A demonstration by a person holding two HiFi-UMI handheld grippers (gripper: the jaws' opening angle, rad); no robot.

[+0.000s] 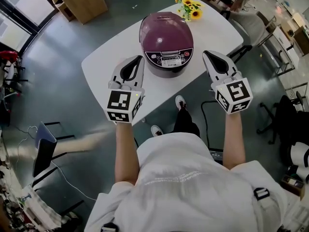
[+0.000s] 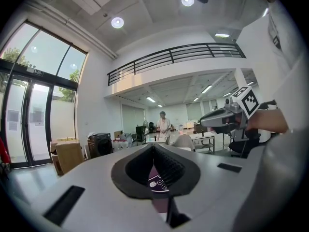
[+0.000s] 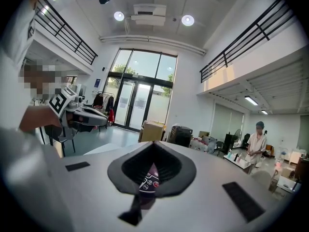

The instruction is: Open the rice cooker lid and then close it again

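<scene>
The person wears a white short-sleeved shirt point(image 1: 193, 178), dark trousers point(image 1: 186, 122) and white shoes point(image 1: 180, 102). A black buckle point(image 1: 261, 193) sits on a strap at the right shoulder. The left tool point(image 1: 139, 58) and right tool point(image 1: 205, 53) are pale grey, teardrop-shaped shells with dark hollow centres. Each carries a cube point(image 1: 123, 105) printed with black-and-white square markers.

White table point(image 1: 108, 64) carries the purple rice cooker point(image 1: 166, 41), lid down; yellow flowers point(image 1: 189, 8) sit just behind the cooker.
</scene>
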